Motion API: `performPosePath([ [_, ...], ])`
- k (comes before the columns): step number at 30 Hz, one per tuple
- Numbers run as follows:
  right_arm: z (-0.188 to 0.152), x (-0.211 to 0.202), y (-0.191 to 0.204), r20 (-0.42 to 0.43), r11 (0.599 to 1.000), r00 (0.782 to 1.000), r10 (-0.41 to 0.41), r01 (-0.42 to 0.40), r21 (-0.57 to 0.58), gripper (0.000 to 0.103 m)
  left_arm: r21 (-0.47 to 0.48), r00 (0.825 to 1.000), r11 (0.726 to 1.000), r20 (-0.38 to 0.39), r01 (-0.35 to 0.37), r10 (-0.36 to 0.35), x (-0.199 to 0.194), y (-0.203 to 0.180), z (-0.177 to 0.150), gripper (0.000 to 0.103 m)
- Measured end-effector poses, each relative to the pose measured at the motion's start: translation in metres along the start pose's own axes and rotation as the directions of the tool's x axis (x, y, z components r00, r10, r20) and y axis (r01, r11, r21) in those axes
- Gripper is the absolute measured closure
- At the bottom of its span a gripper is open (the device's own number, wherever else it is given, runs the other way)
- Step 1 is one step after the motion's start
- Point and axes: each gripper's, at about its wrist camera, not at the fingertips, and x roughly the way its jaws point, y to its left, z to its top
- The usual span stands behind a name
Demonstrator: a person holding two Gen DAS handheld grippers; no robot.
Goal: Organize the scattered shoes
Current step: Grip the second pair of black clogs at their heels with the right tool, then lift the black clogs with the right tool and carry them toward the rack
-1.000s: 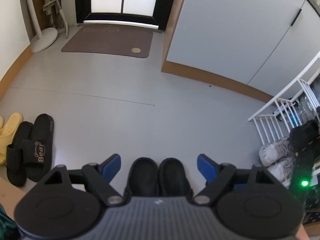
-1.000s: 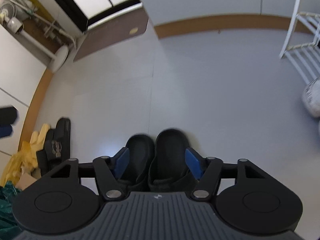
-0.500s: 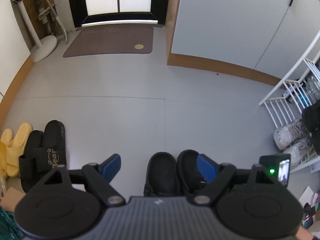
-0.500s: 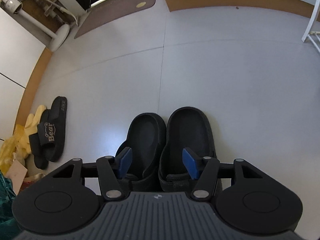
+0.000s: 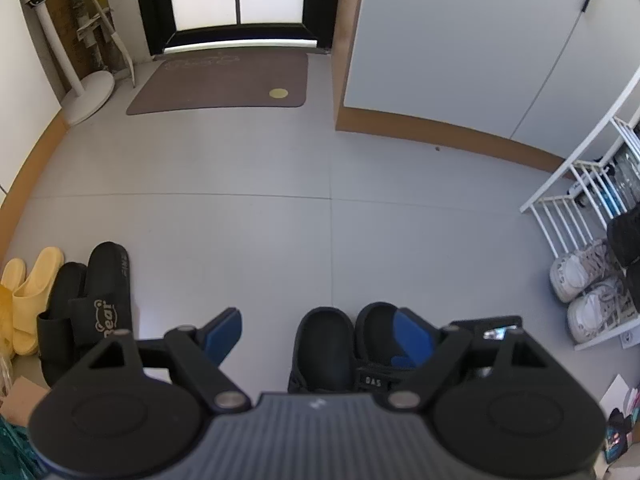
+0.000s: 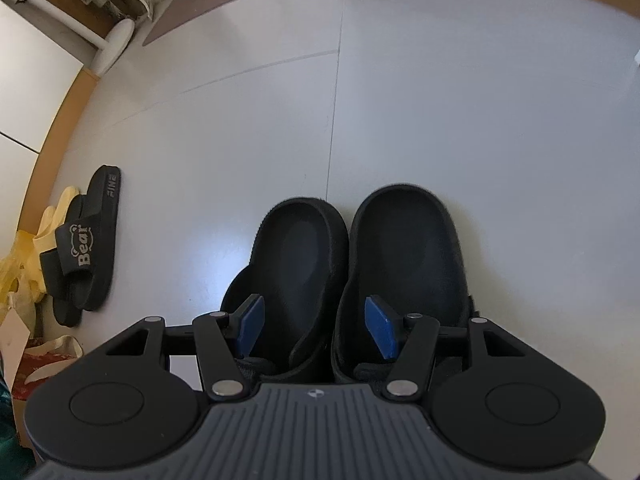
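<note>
Clearly the grey floor point(image 6: 440, 100) dominates; on it the black clogs point(image 6: 404, 248) sit paired, heels toward the cameras. The right gripper point(image 6: 316, 328), jaws apart, straddles their inner walls. The left gripper point(image 5: 320, 336) hangs open. Next, probably: pinch both, carry to the white rack point(image 5: 568, 216).

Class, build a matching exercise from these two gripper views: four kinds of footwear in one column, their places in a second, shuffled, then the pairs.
Column 1:
1. black clogs
2. Bear slides
3. yellow slippers
4. white sneakers

Column 2:
A. under the white rack
B. nearest the left wall
C. just ahead of the right gripper
D. between yellow slippers and open floor

Pairs: 1-C, 2-D, 3-B, 4-A
</note>
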Motion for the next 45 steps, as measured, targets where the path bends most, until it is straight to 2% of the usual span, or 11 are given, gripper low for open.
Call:
performPosePath([
  [2, -0.002, 0.008, -0.001, -0.014, 1.000, 1.000, -0.026, 0.025, -0.005, 0.045, -0.006, 1.000, 1.000, -0.001, 0.002, -0.002, 0.001, 0.000, 0.000, 0.018],
  [6, -0.006, 0.019, -0.006, -0.045, 1.000, 0.999, -0.016, 0.017, 0.016, 0.050, -0.003, 1.000, 1.000, 0.001, 0.008, -0.008, 0.001, 0.000, 0.000, 0.018],
  [11, -0.005, 0.024, -0.012, -0.030, 0.994, 0.999, 0.041, -0.037, 0.103, 0.053, -0.002, 1.000, 1.000, 0.004, 0.004, -0.004, 0.000, -0.001, -0.001, 0.018],
  [16, -0.001, 0.030, -0.001, -0.032, 0.996, 0.999, 0.040, -0.037, 0.083, 0.054, 0.010, 1.000, 1.000, -0.003, 0.004, -0.004, 0.002, -0.002, -0.002, 0.018],
  [18, -0.003, 0.036, 0.003, -0.051, 0.998, 0.999, 0.010, -0.007, 0.058, 0.060, 0.008, 1.000, 1.000, -0.002, 0.004, -0.004, 0.001, -0.001, -0.002, 0.018],
  [19, -0.006, 0.039, 0.009, -0.063, 1.000, 0.998, -0.028, 0.029, 0.007, 0.063, 0.008, 1.000, 1.000, -0.001, 0.005, -0.005, 0.001, -0.001, -0.001, 0.018],
  [21, -0.009, 0.043, 0.016, -0.074, 0.996, 0.995, -0.072, 0.068, -0.051, 0.063, 0.009, 1.000, 1.000, 0.001, 0.009, -0.009, 0.000, -0.002, -0.001, 0.018],
  [24, -0.007, 0.042, 0.017, -0.082, 0.991, 0.990, -0.116, 0.110, -0.072, 0.079, 0.010, 1.000, 1.000, 0.002, 0.011, -0.011, 0.000, -0.003, -0.001, 0.018],
  [32, -0.015, 0.034, 0.009, -0.029, 0.985, 0.988, -0.155, 0.152, -0.085, 0.082, 0.025, 1.000, 1.000, 0.004, 0.019, -0.019, 0.000, -0.011, -0.001, 0.018],
  [36, -0.014, 0.026, -0.004, -0.014, 0.985, 0.986, -0.168, 0.167, -0.052, 0.082, 0.037, 1.000, 0.999, 0.000, 0.020, -0.020, 0.001, -0.019, -0.002, 0.018],
  [45, -0.014, -0.002, -0.076, -0.011, 0.973, 0.974, -0.224, 0.224, 0.044, 0.082, 0.050, 1.000, 0.998, 0.006, 0.023, -0.024, 0.000, -0.033, -0.001, 0.018],
])
